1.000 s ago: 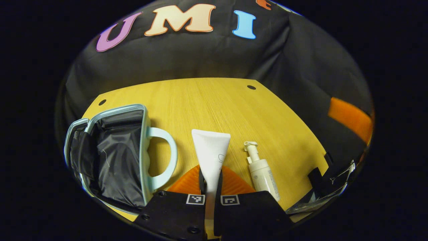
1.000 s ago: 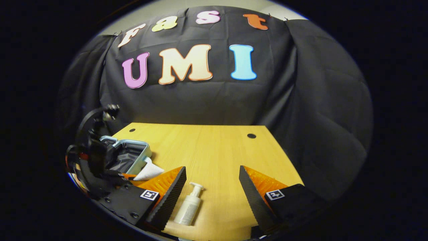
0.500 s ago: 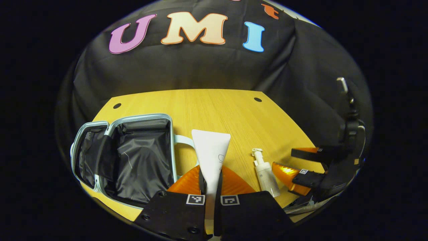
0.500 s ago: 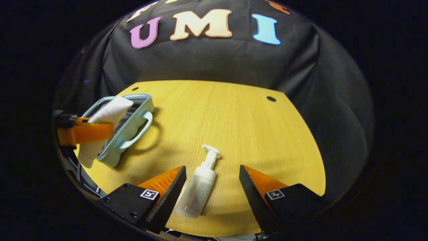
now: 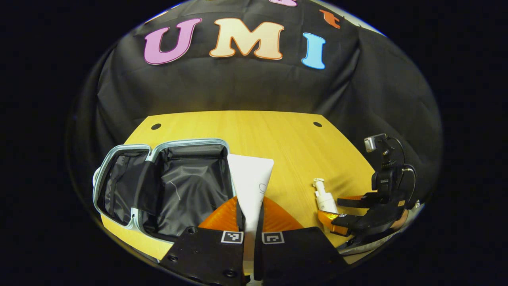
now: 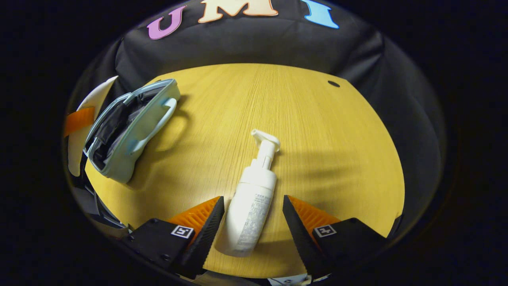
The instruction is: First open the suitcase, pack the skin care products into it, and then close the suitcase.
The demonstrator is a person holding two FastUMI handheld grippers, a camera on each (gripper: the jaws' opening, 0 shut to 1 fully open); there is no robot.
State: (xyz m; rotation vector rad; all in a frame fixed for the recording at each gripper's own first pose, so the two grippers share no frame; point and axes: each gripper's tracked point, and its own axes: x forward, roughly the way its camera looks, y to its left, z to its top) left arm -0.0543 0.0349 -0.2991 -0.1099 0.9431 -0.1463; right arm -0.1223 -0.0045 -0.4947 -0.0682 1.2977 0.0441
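Note:
The pale blue suitcase [image 5: 186, 142] lies open at the table's left, its black lining showing; in the right gripper view the suitcase [image 6: 131, 131] is at far left. My left gripper [image 5: 250, 216] is shut on a white tube [image 5: 251, 180], held in the air beside the case's right edge. The tube [image 6: 85, 107] also appears at the left rim of the right gripper view. A white pump bottle [image 6: 252, 202] lies on the table, its nozzle pointing away. My right gripper [image 6: 253, 214] is open, with a finger on each side of the bottle's body. In the left gripper view the bottle [image 5: 324, 198] sits between those fingers.
The wooden table [image 6: 301, 131] has bare surface beyond the bottle and to its right, with a small cable hole [image 6: 333, 84] near the far edge. Black cloth walls close in the back and sides.
My left gripper carried the tube leftward toward the open case. My right gripper tilted down and advanced until its open fingers straddle the pump bottle.

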